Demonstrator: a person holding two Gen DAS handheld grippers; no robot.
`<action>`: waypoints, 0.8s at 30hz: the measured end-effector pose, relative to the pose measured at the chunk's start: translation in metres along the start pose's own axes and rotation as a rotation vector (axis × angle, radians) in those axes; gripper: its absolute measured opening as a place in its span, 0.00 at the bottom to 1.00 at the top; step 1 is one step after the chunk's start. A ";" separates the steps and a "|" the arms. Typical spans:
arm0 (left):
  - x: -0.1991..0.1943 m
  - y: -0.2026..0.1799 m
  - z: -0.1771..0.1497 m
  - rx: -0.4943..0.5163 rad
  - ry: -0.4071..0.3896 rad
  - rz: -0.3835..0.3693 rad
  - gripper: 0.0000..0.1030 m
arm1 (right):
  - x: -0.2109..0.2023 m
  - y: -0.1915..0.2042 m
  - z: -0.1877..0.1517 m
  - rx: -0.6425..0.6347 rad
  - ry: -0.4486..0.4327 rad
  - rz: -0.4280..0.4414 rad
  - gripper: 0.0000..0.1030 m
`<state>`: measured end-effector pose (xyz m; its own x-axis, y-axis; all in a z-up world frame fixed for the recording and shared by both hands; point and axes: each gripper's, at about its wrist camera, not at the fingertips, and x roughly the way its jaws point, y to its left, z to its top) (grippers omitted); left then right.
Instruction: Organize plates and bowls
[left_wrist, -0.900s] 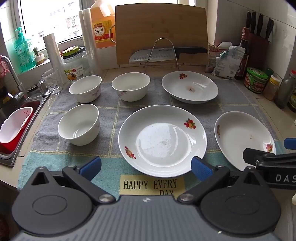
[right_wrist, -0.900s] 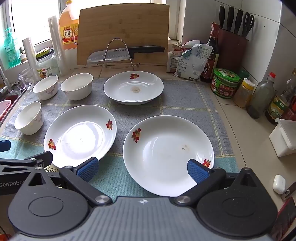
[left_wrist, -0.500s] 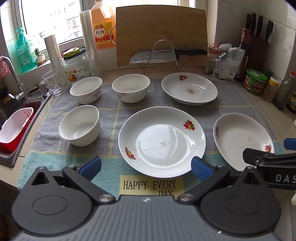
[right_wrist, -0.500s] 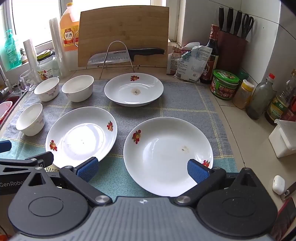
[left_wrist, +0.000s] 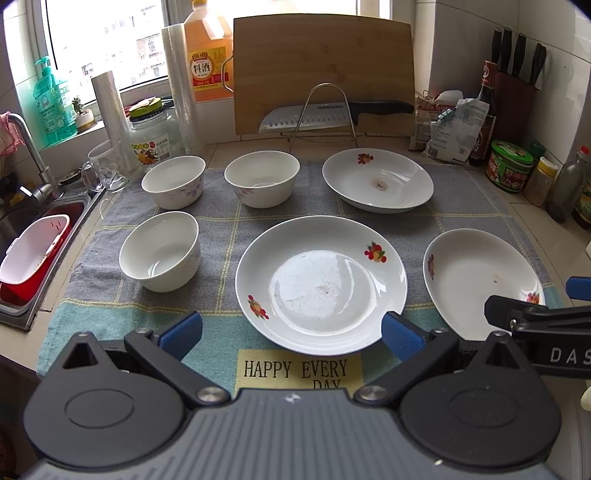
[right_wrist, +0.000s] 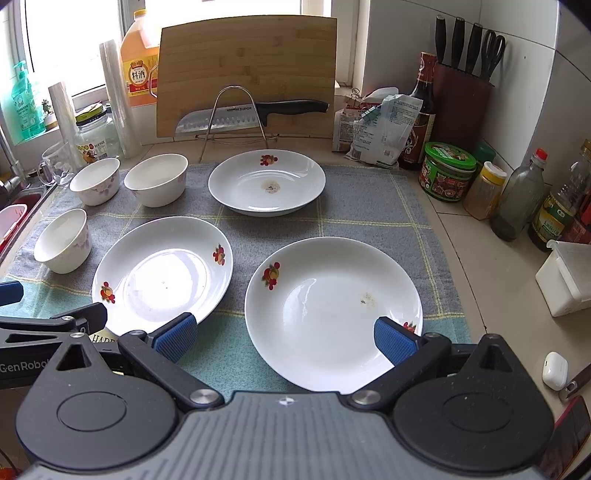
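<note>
Three plates, the middle plate (left_wrist: 320, 282), the right plate (right_wrist: 332, 314) and the far plate (left_wrist: 376, 181), and three bowls (left_wrist: 160, 251) lie spread singly on the towel (left_wrist: 221, 229) covering the table (nothing stacked yet). Left gripper (left_wrist: 291, 332) and right gripper (right_wrist: 284, 338) hover over the near edge, jaws wide apart and empty, each lined up on a plate, probably to start stacking.

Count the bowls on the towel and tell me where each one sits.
3. Near bowl at the towel's left edge beside the sink; floral bowl behind it by the glass mug; third bowl beside that one, left of the far plate. None seems hidden.
</note>
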<state>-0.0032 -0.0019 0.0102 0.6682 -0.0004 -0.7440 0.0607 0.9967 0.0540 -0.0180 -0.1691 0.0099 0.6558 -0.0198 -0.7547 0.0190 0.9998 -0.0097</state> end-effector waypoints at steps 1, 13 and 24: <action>0.000 -0.001 0.000 0.000 0.000 0.001 0.99 | 0.000 0.000 0.000 0.000 -0.001 0.000 1.00; -0.003 -0.004 -0.002 -0.006 -0.005 0.007 0.99 | -0.002 -0.004 -0.003 0.000 -0.010 0.005 1.00; -0.008 -0.011 -0.003 -0.013 -0.012 0.020 0.99 | -0.005 -0.008 -0.004 -0.004 -0.024 0.014 1.00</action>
<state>-0.0114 -0.0123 0.0140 0.6783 0.0183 -0.7346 0.0381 0.9975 0.0600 -0.0250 -0.1774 0.0112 0.6737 -0.0062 -0.7390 0.0071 1.0000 -0.0020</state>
